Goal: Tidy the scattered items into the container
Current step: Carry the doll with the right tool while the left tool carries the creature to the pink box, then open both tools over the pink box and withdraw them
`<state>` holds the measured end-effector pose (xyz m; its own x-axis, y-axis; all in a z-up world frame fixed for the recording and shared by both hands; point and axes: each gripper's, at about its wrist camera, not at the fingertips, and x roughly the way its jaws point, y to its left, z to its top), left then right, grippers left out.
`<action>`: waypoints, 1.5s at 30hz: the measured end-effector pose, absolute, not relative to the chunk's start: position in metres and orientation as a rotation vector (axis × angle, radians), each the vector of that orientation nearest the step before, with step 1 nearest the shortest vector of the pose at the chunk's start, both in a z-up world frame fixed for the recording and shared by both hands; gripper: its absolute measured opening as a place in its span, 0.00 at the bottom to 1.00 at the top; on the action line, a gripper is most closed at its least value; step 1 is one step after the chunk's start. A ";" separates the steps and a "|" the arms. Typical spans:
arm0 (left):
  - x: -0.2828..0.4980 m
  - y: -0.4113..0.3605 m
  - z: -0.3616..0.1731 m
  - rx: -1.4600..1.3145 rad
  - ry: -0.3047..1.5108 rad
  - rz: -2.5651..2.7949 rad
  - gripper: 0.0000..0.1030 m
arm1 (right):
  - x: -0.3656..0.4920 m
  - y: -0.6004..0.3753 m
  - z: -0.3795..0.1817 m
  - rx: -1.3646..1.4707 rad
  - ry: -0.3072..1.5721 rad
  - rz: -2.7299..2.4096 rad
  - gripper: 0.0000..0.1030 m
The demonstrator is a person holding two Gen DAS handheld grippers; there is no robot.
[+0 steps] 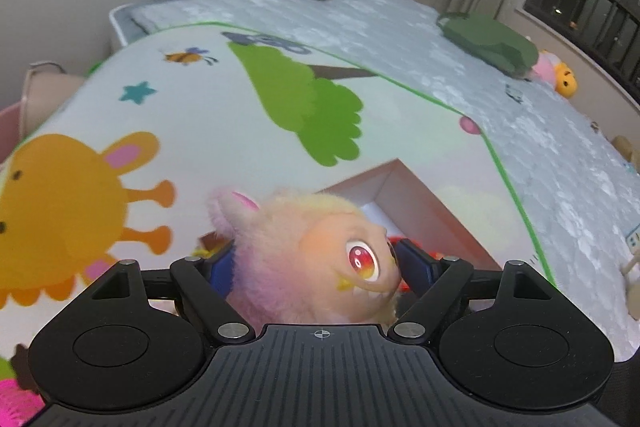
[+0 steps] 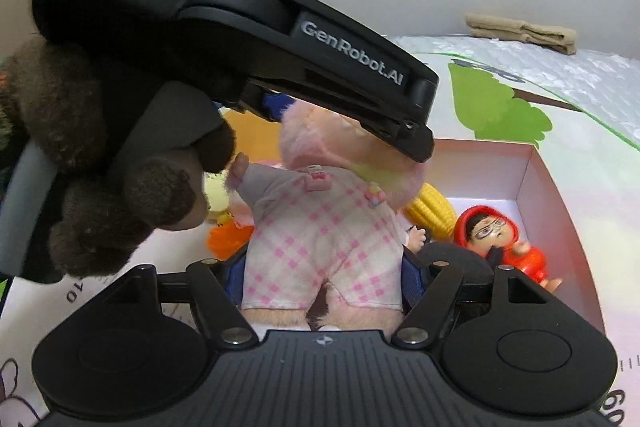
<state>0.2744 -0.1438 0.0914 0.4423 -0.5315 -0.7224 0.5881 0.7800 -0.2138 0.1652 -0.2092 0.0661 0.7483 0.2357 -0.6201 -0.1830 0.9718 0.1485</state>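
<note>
Both grippers are clamping the pink furry doll in a checked outfit (image 2: 324, 227) — left gripper (image 1: 316, 267) squeezing its head, right gripper (image 2: 324, 279) its hips — hanging upright over the near-left corner of the shallow pink cardboard box (image 2: 556, 187).

Hooded figure (image 2: 500, 239) and toy corn (image 2: 432, 211) inside the box (image 2: 540, 167) — plush doll (image 2: 324, 235) just left, above the mat (image 2: 500, 107).

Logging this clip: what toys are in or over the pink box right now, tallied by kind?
Plush doll in pink checked outfit, held by both grippers over the box: 1
Red-hooded figurine, in box: 1
Yellow toy corn, in box: 1
Total: 3
Toys beyond the doll, outside the box, are too hidden to count.
</note>
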 end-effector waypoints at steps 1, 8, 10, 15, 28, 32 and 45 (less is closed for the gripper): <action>0.275 -0.147 0.088 0.072 0.870 -0.703 0.83 | 0.165 -0.209 0.066 0.075 0.691 0.221 0.69; 0.279 -0.137 0.080 0.035 0.883 -0.717 0.86 | 0.151 -0.212 0.078 -0.003 0.631 0.189 0.73; 0.277 -0.123 0.090 -0.012 0.850 -0.730 0.89 | 0.140 -0.213 0.086 -0.046 0.576 0.186 0.74; 0.270 -0.100 0.105 -0.101 0.818 -0.732 0.71 | 0.119 -0.217 0.089 -0.085 0.495 0.127 0.72; 0.249 -0.125 0.072 -0.030 0.858 -0.731 0.58 | 0.134 -0.240 0.067 -0.082 0.620 0.091 0.55; 0.242 -0.099 0.082 -0.105 0.855 -0.703 0.69 | 0.132 -0.245 0.058 -0.027 0.652 0.150 0.53; 0.128 0.002 0.064 -0.033 0.746 -0.431 0.92 | 0.087 -0.258 0.064 0.098 0.573 0.234 0.53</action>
